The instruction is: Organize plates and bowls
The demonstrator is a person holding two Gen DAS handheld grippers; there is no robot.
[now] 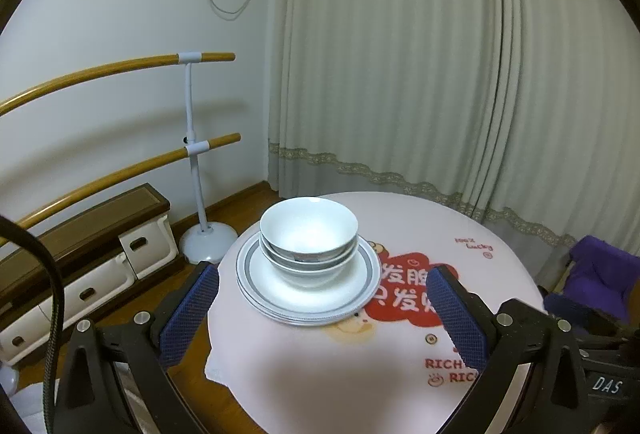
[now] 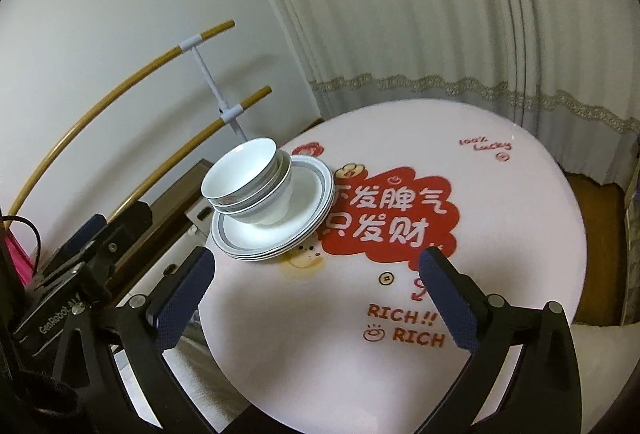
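Observation:
Three nested white bowls (image 1: 309, 236) sit on a stack of white plates with grey rims (image 1: 312, 294) near the left edge of the round table (image 1: 320, 374). The bowls (image 2: 244, 182) and the plates (image 2: 276, 230) also show in the right wrist view. My left gripper (image 1: 322, 308) is open and empty, held above the table just short of the stack. My right gripper (image 2: 318, 288) is open and empty, above the table to the right of the stack. The left gripper's body (image 2: 80, 274) shows at the left of the right wrist view.
The table has a pink cloth with a red printed design (image 2: 384, 218). A wooden two-bar rail on a white stand (image 1: 192, 154) and a low cabinet with drawers (image 1: 80, 274) are to the left. Curtains (image 1: 440, 74) hang behind. A purple chair (image 1: 600, 274) stands at right.

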